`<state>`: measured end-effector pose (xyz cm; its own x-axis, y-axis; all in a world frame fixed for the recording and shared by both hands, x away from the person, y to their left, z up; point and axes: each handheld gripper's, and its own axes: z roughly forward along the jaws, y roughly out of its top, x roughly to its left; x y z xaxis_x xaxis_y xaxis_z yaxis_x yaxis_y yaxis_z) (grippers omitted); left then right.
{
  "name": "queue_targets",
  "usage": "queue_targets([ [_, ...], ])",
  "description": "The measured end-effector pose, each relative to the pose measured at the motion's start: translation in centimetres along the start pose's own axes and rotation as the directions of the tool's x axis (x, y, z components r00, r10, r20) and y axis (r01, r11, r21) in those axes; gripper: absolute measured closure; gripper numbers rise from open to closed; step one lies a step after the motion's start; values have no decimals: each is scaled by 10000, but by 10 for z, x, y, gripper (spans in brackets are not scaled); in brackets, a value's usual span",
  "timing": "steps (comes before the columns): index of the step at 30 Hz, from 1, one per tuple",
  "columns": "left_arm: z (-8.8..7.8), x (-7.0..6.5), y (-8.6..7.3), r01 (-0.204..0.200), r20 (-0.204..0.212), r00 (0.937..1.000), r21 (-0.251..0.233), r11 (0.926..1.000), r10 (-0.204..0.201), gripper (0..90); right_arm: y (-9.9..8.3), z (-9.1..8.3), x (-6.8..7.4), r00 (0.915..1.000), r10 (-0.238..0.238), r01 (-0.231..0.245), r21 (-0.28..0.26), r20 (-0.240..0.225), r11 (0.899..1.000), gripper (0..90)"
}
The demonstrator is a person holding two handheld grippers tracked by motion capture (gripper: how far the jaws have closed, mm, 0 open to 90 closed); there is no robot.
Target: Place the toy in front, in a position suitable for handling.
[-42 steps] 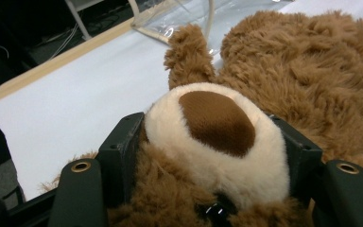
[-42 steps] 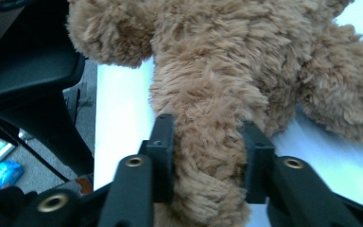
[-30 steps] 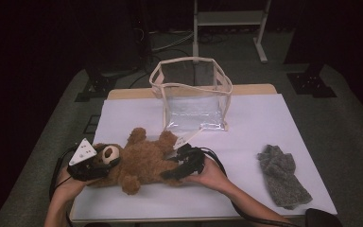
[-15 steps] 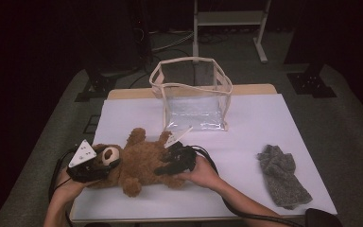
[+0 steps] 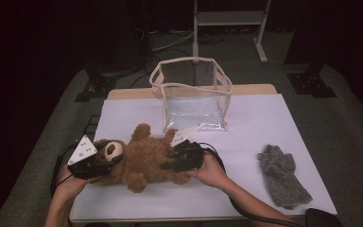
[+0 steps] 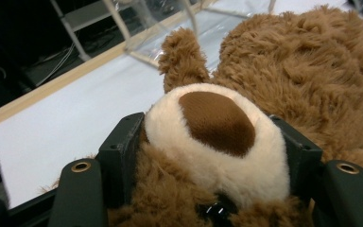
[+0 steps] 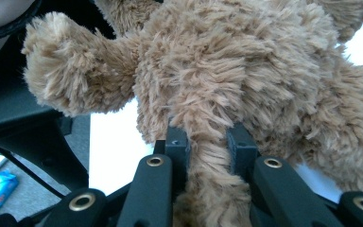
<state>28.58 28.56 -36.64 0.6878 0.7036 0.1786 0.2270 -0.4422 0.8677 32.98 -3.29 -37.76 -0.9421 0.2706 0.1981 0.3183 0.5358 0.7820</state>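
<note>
A brown teddy bear (image 5: 144, 158) lies on its back on the white table (image 5: 264, 123), head to the left. My left gripper (image 5: 105, 161) is shut on the bear's head. In the left gripper view the cream muzzle (image 6: 212, 142) is squeezed between the two black jaws of that gripper (image 6: 212, 151). My right gripper (image 5: 170, 161) reaches in from the right at the bear's lower body. Its jaws have just been closing. In the right gripper view this gripper (image 7: 207, 142) pinches a fold of fur (image 7: 208, 165) between the legs, with one leg (image 7: 71, 66) sticking out at the upper left.
A clear plastic bag (image 5: 194, 94) with cream trim stands open-topped behind the bear at the table's back. A grey knitted cloth (image 5: 281, 175) lies at the front right. Bare white tabletop stretches between bear and cloth. The floor around is dark.
The right gripper's jaws have closed onto the bear's fur, and the hand has shifted slightly left and up. The left gripper stays clamped on the head in the same place.
</note>
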Motion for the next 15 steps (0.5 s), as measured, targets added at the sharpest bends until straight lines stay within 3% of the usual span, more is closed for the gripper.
queue_targets([
  [7, 19, -17, 28, -383, 538, 9977, -550, 9978, 413, 362, -8, -41, 5, 9964, -438, 444, -64, 725, 9990, 749],
  [15, 58, -46, 65, -978, 1323, 9852, -865, 9914, 1087, 360, -33, -96, 6, 9852, -532, 556, -100, 1630, 9984, 747],
])
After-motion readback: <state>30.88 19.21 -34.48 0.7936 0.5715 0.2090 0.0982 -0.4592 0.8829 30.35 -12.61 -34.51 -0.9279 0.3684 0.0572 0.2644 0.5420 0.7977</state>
